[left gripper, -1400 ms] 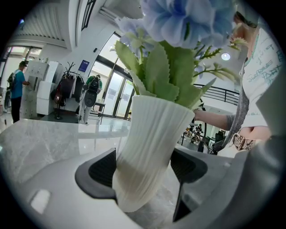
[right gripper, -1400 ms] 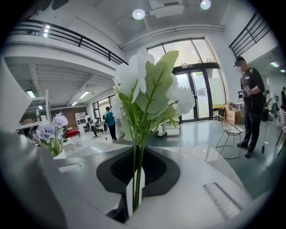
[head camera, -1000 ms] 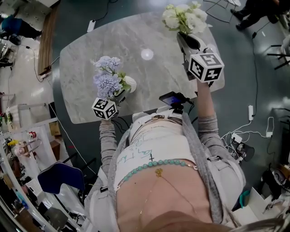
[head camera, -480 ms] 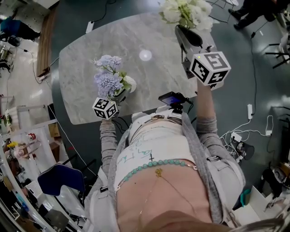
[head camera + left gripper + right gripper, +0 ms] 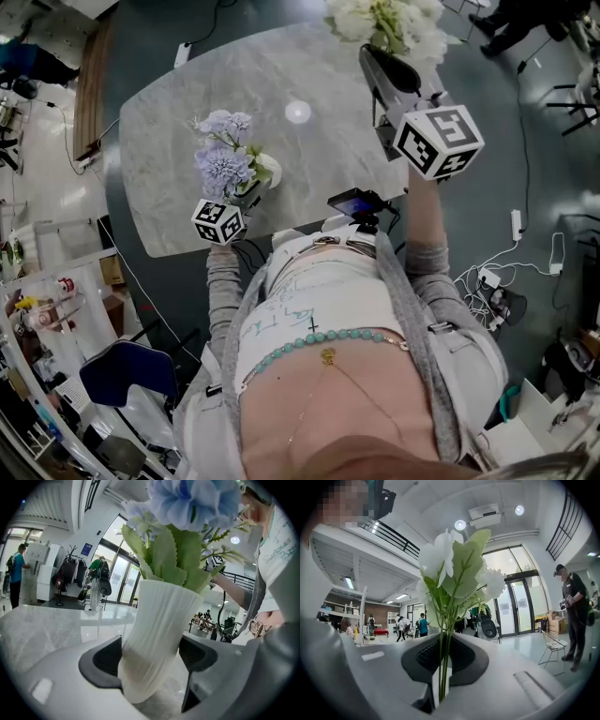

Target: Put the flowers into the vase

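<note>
A white ribbed vase (image 5: 154, 639) (image 5: 267, 171) holding blue flowers (image 5: 222, 167) (image 5: 187, 503) stands on the marble table (image 5: 319, 159) near its front edge. My left gripper (image 5: 246, 195) (image 5: 151, 657) is shut on the vase, one jaw on each side of its body. High over the table's far right corner, my right gripper (image 5: 384, 64) (image 5: 443, 665) is shut on the green stems of a white flower bunch (image 5: 389, 21) (image 5: 454, 573). The blooms point away from me, partly cut off by the top edge of the head view.
A phone on a mount (image 5: 356, 204) sits at my chest by the table's near edge. Cables and a power strip (image 5: 515, 225) lie on the floor at right. People stand about the room in both gripper views.
My right gripper has risen with the white flowers, so the bunch sits closer to the top edge. The left gripper and the vase have stayed put.
</note>
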Demonstrator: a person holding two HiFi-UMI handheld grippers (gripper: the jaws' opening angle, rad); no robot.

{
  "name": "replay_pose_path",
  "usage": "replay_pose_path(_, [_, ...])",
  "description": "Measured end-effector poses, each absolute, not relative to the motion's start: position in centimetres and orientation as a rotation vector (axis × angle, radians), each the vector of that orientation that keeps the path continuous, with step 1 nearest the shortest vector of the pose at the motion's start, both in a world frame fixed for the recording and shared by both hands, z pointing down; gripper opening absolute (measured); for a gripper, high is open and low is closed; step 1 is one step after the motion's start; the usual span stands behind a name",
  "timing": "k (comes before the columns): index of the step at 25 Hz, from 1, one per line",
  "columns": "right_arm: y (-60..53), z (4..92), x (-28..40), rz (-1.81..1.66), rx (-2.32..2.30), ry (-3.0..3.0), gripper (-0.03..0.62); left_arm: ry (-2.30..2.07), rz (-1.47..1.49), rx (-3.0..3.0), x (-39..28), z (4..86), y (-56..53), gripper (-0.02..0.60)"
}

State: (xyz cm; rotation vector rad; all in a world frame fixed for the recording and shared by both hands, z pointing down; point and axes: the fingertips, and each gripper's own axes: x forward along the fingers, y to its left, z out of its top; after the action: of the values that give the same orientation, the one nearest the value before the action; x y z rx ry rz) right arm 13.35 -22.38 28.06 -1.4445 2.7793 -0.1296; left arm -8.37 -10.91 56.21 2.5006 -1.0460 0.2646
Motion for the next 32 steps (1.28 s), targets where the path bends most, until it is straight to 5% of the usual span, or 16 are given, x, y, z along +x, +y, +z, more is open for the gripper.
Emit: replay_pose_path(32, [-20.3, 27.0, 8.7, -0.133, -1.308, 2.794, 0.035, -1.039, 0.246, 2.505, -8.3, 56.4, -10.7, 0.372])
